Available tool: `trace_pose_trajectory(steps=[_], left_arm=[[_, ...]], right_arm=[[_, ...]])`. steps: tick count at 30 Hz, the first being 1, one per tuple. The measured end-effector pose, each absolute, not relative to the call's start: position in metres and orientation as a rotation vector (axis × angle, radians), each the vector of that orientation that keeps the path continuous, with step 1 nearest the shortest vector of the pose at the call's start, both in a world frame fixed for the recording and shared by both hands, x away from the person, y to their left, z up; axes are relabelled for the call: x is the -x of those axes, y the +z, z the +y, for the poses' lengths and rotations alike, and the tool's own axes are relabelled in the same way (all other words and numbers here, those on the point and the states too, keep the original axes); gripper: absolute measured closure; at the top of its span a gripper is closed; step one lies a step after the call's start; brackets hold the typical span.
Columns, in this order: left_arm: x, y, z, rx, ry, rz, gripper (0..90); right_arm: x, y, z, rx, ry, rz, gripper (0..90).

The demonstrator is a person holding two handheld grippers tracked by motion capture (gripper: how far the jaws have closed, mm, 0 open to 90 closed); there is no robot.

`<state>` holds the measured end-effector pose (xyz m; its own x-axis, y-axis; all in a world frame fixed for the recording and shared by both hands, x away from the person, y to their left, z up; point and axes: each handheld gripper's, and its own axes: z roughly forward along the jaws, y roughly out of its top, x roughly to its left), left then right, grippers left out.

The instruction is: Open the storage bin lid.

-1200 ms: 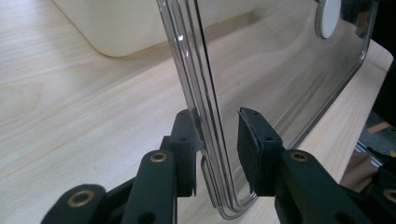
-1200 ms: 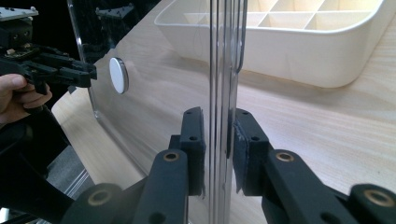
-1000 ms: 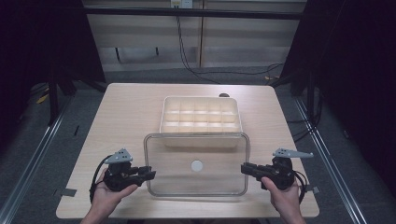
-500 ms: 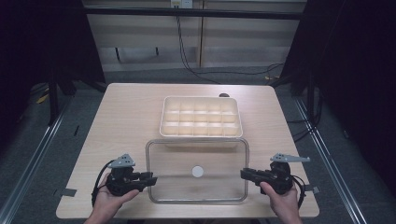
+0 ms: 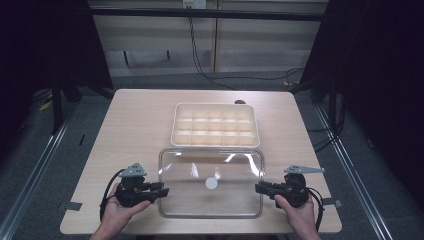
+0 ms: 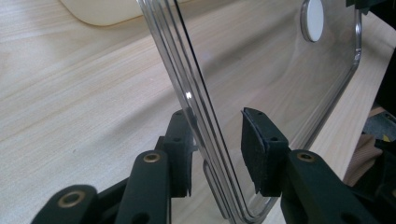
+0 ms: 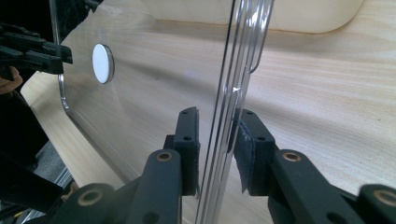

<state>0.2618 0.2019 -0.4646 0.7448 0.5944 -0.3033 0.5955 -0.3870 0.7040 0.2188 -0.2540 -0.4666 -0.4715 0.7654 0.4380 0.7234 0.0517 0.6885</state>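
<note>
The clear lid (image 5: 211, 183) lay flat on the wooden surface (image 5: 135, 125), just in front of the cream tray (image 5: 215, 125), with its two short edges between the jaws of the two grippers. In the left gripper view, the left gripper (image 6: 217, 149) had the lid's ridged rim (image 6: 187, 93) running up between its jaws: the rim stood close against the left-hand pad (image 6: 180, 154), while a clear gap separated it from the right-hand pad (image 6: 254, 149). These jaws had just been opening and stood slightly apart, gripping nothing. In the right gripper view, the right gripper (image 7: 217, 149) likewise had the rim (image 7: 233, 88) passing between its jaws, nearer the right-hand pad (image 7: 247, 149); whether that pad touched the rim could not be told, and a narrow gap showed at the left-hand pad (image 7: 189, 149). These jaws had also just been opening, with the rim between them and no firm grip visible.

The white round disc (image 5: 211, 183) sat at the lid's middle, beyond both pairs of jaws. The lid's near corner was cut off at the bottom of each gripper view, and its clear pane was hard to separate from the wood seen through it.

The tray, divided into rows of small compartments, appeared to hold nothing; the high view was too coarse to confirm this.
</note>
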Motion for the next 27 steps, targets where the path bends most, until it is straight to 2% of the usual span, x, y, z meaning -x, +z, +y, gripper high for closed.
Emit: trace_pose_trajectory(steps=[27], left_arm=[[-0.273,-0.477,0.198,-2.126,-0.019,0.940,60.7]], right_arm=[[-0.235,-0.482,-0.250,-1.656,1.318,2.257,61.4]])
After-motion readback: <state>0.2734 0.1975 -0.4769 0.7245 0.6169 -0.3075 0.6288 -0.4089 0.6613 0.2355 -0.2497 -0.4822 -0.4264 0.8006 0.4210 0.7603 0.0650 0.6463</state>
